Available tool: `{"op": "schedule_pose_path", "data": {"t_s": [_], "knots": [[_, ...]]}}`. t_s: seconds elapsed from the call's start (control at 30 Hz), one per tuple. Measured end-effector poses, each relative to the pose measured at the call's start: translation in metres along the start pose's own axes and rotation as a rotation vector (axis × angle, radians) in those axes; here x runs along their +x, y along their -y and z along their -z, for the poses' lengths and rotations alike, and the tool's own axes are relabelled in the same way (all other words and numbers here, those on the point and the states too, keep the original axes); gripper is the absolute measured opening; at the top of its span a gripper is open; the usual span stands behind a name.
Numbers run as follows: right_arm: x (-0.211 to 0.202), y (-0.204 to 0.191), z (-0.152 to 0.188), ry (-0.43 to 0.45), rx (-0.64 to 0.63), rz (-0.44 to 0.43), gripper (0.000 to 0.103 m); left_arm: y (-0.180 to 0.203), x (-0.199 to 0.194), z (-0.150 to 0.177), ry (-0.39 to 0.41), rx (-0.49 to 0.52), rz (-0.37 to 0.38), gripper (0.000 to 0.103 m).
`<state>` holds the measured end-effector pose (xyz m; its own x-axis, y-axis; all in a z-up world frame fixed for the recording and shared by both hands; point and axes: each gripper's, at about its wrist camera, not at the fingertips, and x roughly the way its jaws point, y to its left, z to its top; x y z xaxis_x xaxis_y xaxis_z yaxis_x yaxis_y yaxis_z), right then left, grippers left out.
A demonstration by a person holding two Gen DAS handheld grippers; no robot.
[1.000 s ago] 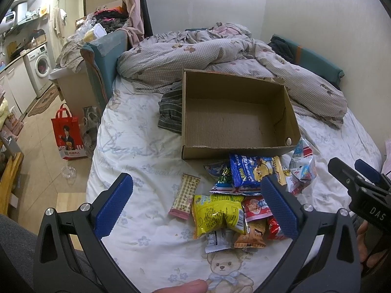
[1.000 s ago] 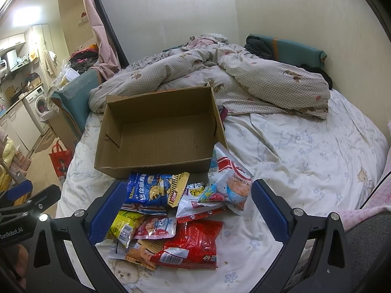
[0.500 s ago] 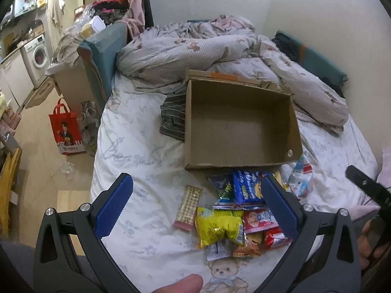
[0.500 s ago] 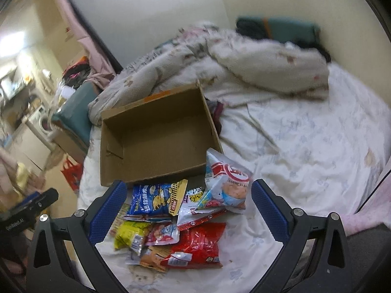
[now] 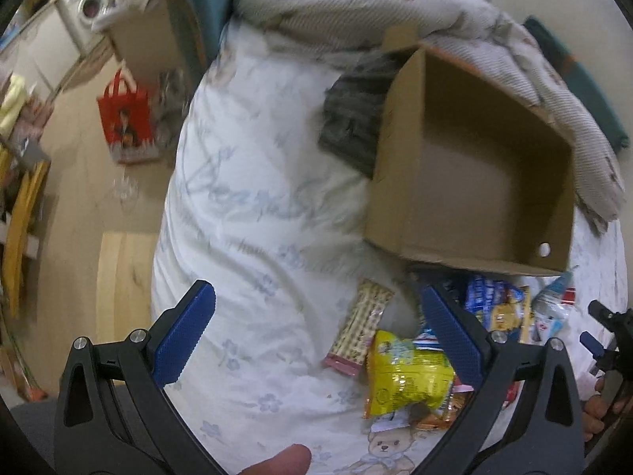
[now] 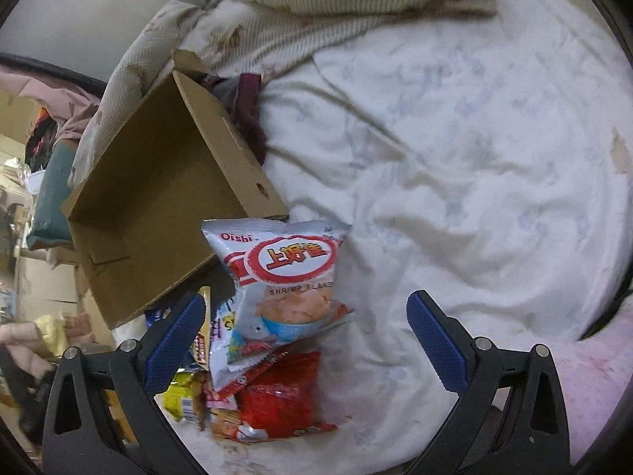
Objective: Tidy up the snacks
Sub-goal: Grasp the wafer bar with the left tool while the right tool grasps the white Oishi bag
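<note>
An open, empty cardboard box (image 5: 474,182) lies on the bed; it also shows in the right wrist view (image 6: 158,206). Several snack packets lie in a heap in front of it: a yellow bag (image 5: 407,372), a beige wafer bar (image 5: 360,328), a blue bag (image 5: 490,301). In the right wrist view a white Oishi shrimp-flakes bag (image 6: 285,285) lies on top, with a red packet (image 6: 281,396) below it. My left gripper (image 5: 316,340) is open and empty above the sheet, left of the heap. My right gripper (image 6: 306,340) is open and empty over the Oishi bag.
The bed (image 6: 455,182) has a white flowered sheet and a rumpled checked duvet (image 5: 356,4) behind the box. A dark garment (image 5: 352,118) lies by the box's left side. The bed's left edge drops to a wooden floor with a red bag (image 5: 126,118).
Both grippers have tilted down and moved closer to the snack heap. The views have rolled, so the box looks slanted. Both stay open and empty.
</note>
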<state>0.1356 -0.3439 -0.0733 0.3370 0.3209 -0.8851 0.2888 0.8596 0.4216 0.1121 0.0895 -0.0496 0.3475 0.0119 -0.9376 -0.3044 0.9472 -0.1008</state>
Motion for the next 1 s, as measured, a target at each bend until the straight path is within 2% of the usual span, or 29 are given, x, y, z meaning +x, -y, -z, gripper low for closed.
{"op": "schedule_pose_path", "data": {"t_s": [0.07,0.17,0.3,0.43,0.5,0.67,0.87,0.93,1.0], "knots": [[0.008,-0.001,-0.005,-0.012,0.001,0.01,0.103,-0.002,0.011,0.002,-0.033,-0.016,-0.004,0.103],[0.03,-0.008,-0.007,-0.086,-0.016,-0.008,0.103,-0.001,0.024,0.005,-0.068,-0.016,-0.004,0.103],[0.053,-0.012,-0.006,-0.132,-0.027,0.032,0.103,0.005,0.043,0.008,-0.12,0.019,-0.012,0.103],[0.068,0.001,-0.006,-0.162,0.035,0.008,0.102,0.006,0.061,0.008,-0.155,0.025,-0.034,0.101],[0.074,0.006,-0.005,-0.192,0.06,-0.037,0.091,0.004,0.064,0.008,-0.163,0.016,-0.027,0.099],[0.068,0.011,-0.006,-0.19,0.06,-0.087,0.061,0.009,0.075,0.01,-0.191,0.058,0.001,0.084],[0.031,0.01,0.006,-0.129,0.005,-0.083,0.054,0.017,0.085,0.01,-0.219,0.1,0.026,0.076],[0.017,0.006,0.01,-0.095,-0.01,-0.104,0.053,0.023,0.09,0.012,-0.237,0.126,0.03,0.067],[0.01,0.006,0.013,-0.08,-0.007,-0.142,0.053,0.029,0.096,0.015,-0.25,0.153,0.038,0.065]]}}
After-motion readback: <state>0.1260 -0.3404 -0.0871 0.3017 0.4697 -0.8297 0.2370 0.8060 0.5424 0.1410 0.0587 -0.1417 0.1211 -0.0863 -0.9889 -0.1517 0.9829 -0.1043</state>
